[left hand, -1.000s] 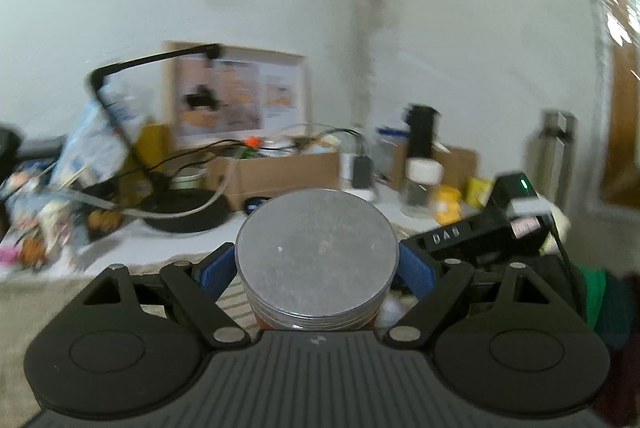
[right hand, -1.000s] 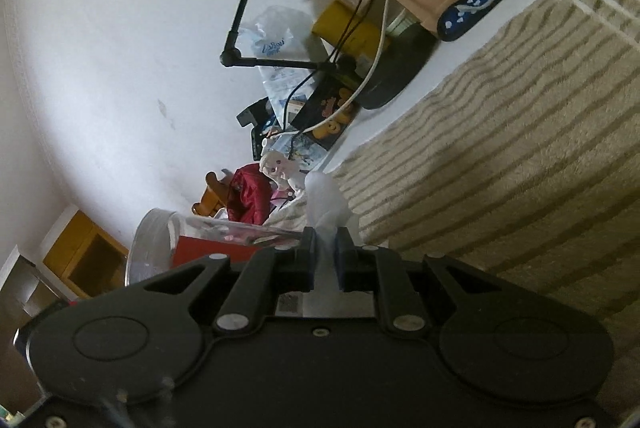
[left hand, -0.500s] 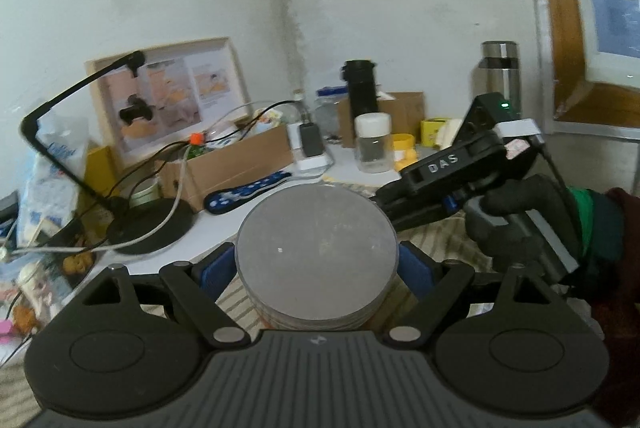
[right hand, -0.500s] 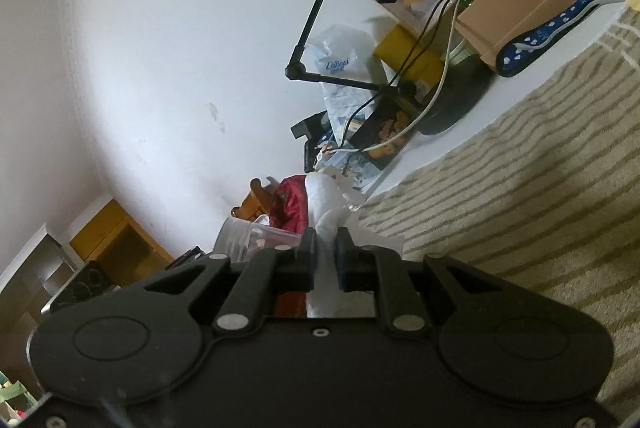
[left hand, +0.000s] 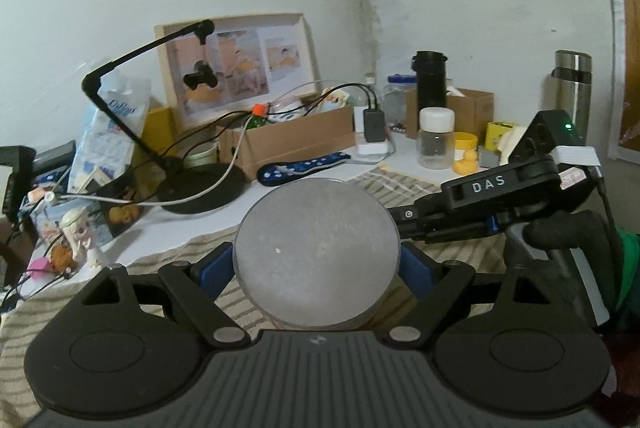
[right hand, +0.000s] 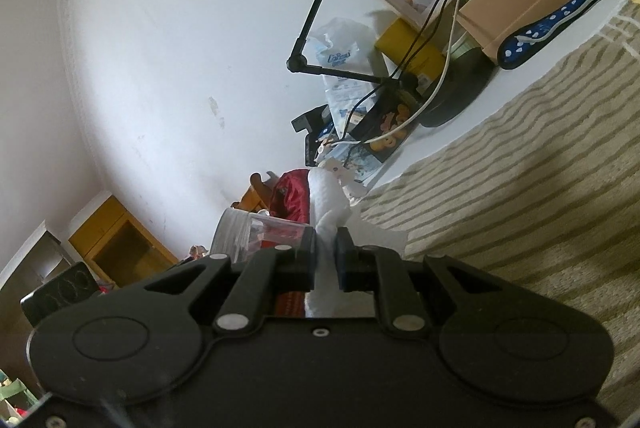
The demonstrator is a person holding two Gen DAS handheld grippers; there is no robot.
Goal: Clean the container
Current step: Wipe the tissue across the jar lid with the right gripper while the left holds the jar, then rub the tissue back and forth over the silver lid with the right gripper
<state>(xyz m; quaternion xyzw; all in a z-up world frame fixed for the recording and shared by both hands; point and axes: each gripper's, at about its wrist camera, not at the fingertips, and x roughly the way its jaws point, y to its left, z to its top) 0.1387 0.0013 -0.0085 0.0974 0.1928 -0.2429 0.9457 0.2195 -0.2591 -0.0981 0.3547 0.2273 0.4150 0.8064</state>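
Note:
My left gripper (left hand: 317, 270) is shut on a round container (left hand: 316, 252); its grey flat end faces the camera and it is held above the striped cloth. My right gripper (right hand: 324, 256) is shut on a white tissue (right hand: 326, 206) that sticks up between the jaws. In the right wrist view the clear container (right hand: 256, 234) with a red label lies just left of the tissue, its open rim turned away. In the left wrist view the right gripper's black body (left hand: 492, 204) sits to the container's right, its tips hidden behind the container.
A beige striped cloth (right hand: 540, 188) covers the table. Behind it stand a black desk lamp (left hand: 192, 184), a cardboard box (left hand: 296, 140), a photo frame (left hand: 240, 64), a clear jar with white lid (left hand: 436, 138), a black flask (left hand: 431, 80) and a steel flask (left hand: 570, 88).
The left wrist view has swung back to the left with the container still gripped. The right gripper has tilted, holding the tissue beside the container.

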